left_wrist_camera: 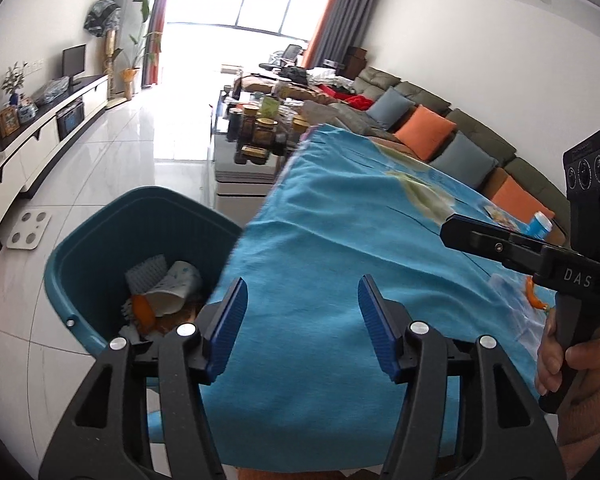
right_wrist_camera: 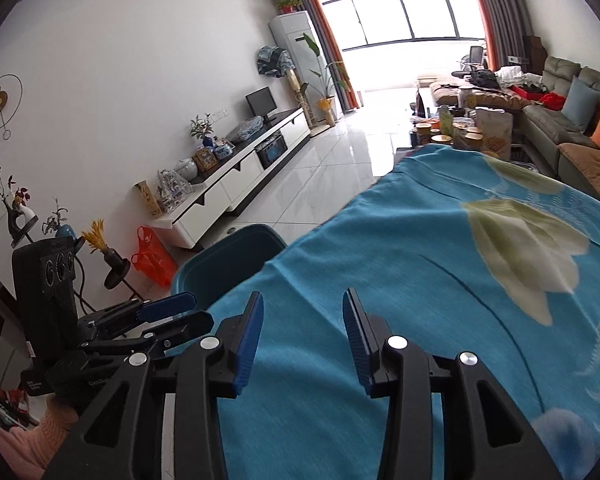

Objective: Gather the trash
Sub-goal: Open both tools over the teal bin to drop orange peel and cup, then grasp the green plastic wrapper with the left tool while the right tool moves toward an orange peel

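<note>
Trash in bin | lower-left of left claw | both claws empty, parted

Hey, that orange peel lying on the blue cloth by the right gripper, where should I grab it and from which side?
Judging from the left wrist view, the orange peel lies flat on the cloth as a thin curved strip, partly hidden behind the right gripper. Probably best to come from above and pinch across its narrow width at mid-length. Its far end is not visible.
</note>
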The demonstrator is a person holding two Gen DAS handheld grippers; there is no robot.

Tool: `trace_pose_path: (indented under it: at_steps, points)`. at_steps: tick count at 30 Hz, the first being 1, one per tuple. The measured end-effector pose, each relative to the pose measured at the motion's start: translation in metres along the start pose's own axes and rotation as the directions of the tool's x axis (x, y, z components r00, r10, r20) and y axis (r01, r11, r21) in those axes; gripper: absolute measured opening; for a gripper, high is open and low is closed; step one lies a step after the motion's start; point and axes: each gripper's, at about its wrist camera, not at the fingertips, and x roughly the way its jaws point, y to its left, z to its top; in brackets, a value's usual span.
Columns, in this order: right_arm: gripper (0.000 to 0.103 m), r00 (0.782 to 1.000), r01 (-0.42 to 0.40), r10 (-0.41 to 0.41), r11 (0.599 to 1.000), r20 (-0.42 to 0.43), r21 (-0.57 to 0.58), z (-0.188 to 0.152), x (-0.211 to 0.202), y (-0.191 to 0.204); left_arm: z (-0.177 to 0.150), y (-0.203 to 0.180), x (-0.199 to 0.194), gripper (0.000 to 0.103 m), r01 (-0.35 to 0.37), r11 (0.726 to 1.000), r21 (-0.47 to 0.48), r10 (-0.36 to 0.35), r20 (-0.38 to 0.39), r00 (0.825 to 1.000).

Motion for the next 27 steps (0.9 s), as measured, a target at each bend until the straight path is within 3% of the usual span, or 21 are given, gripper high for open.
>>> trace_pose_path:
  at_steps: [6,11,19,27]
  points:
    - [0.039,0.992,0.115,-0.119,0.990,0.042,0.084,-0.029,-0.057,-0.045,-0.011,-0.071,0.019,0.057,0.144,0.985,0.098,-0.139,-0.056,0.989]
    - [0.039,0.971,0.215,-0.228,0.964,0.070,0.157,-0.054,-0.105,-0.081,-0.025,-0.135,0.031,0.057,0.266,0.946,0.185,-0.246,-0.125,0.961]
    - [0.039,0.914,0.342,-0.388,0.896,0.123,0.283,-0.082,-0.176,-0.136,-0.046,-0.232,0.040,0.057,0.442,0.842,0.310,-0.382,-0.237,0.893]
    - [0.039,0.871,0.387,-0.467,0.844,0.152,0.371,-0.102,-0.221,-0.176,-0.063,-0.307,0.060,0.057,0.549,0.744,0.380,-0.440,-0.340,0.831]
